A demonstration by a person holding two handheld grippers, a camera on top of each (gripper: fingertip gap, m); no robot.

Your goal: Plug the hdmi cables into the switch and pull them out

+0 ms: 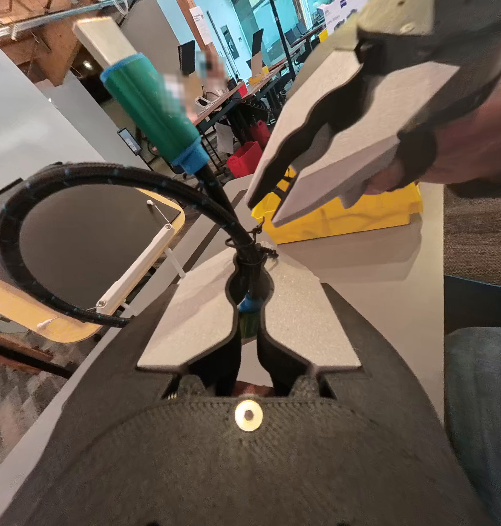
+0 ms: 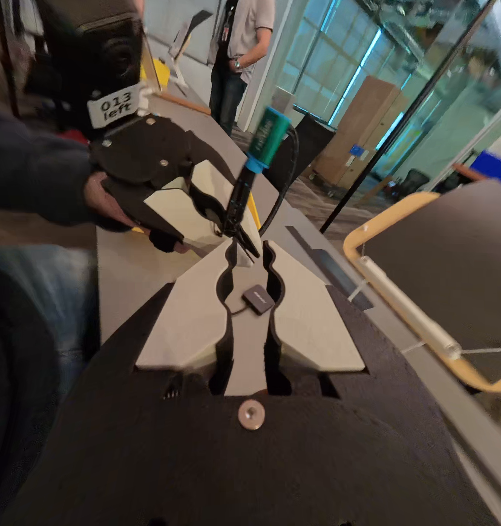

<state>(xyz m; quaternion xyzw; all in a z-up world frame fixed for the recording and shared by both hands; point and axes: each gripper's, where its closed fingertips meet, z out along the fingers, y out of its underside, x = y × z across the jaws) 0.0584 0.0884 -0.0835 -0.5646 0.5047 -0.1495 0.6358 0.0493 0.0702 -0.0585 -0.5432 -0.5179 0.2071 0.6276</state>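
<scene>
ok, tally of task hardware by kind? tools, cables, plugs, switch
tools: 2 (left tool, right tool)
cable bundle: 1 (black cable)
green plugs: 2 ()
switch: 1 (small dark box)
yellow bin: 1 ()
Total: 7

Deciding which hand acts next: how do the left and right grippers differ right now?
The left gripper is shut on the bundled HDMI cable, lifting it clear of the table; the right gripper is open and holds nothing. Between the right gripper's fingers the small dark switch shows, lying on the table. Both have pale, wavy-edged pads.
</scene>
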